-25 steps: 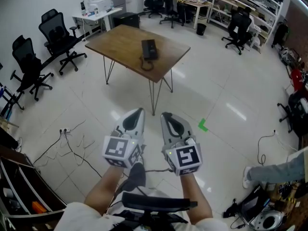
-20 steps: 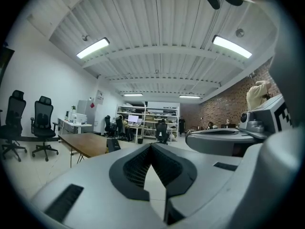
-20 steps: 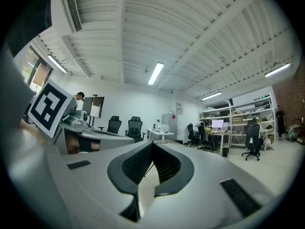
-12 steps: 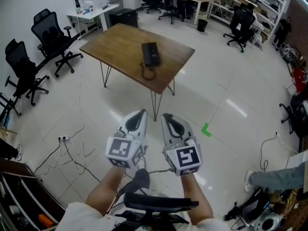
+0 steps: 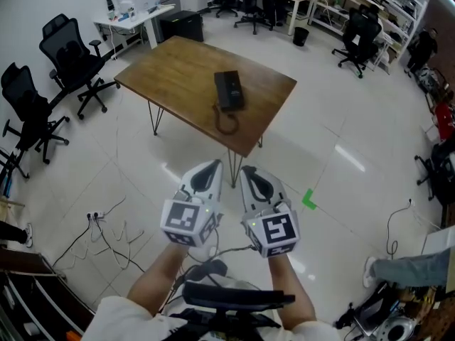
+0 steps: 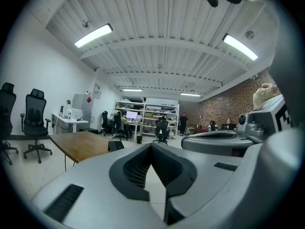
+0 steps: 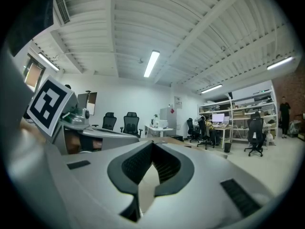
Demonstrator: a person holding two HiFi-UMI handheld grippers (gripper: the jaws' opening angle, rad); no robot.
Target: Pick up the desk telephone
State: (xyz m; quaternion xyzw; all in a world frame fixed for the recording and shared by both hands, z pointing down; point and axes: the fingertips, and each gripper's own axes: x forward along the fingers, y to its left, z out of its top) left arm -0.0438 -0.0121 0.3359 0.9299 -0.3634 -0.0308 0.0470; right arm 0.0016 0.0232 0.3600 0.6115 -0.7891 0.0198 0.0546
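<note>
- Currently both grippers are well apart from the wooden table point(image 5: 178, 69). It stands on thin hairpin legs point(image 5: 158, 109), so I'd judge a bump on approach or a hard push on the top could shift it, and the target with it.
- Loose floor cables point(image 5: 106, 222) lie at lower left, beside the likely path. They are a trip or snag risk if the person drifts that way.
- Left gripper point(image 5: 211, 166): jaws together, nothing between them. Right gripper point(image 5: 249, 170): the same, closed and empty. They sit side by side, pointing roughly level toward the table. If the jaws don't open before contact, they will shove the phone instead of taking it.
- Desk telephone point(image 5: 229, 89): black, lying flat on the tabletop toward its near-right corner, not far from the near edge. A nudge that way could push it off.
- Handset and base can't be told apart at this range. Gripping only one part may leave the other dangling.
- Coiled cord point(image 5: 226, 123): it loops from the phone toward the table edge. On a lift it will likely drag, catch on the edge or tug back.
- Writing: none readable, and the phone shows no legible brand. The marker cubes point(image 5: 186, 219) carry black-and-white square patterns, not text.
</note>
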